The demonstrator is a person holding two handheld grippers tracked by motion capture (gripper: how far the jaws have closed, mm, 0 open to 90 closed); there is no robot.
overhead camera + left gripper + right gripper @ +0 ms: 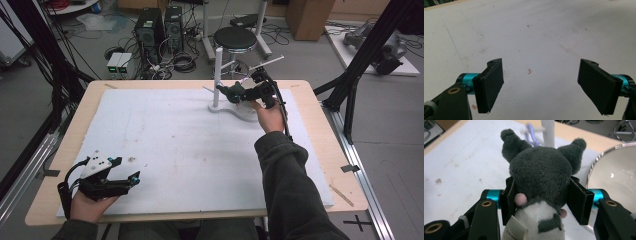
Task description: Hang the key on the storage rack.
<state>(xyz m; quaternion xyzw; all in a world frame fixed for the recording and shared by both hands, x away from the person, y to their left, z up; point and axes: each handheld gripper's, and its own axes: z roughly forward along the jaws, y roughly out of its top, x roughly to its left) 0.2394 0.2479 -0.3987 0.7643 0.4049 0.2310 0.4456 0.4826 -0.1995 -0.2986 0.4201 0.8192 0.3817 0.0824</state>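
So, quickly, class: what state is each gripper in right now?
Left gripper: open, nothing between its jaws, over the white board.
Right gripper: shut on the plush toy, beside the stand.

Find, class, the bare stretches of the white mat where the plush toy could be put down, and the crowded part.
Bare: the wide white mat between the left gripper and the white stand. Crowded: the far right corner, where the right gripper holds the plush toy beside the stand and a bowl.
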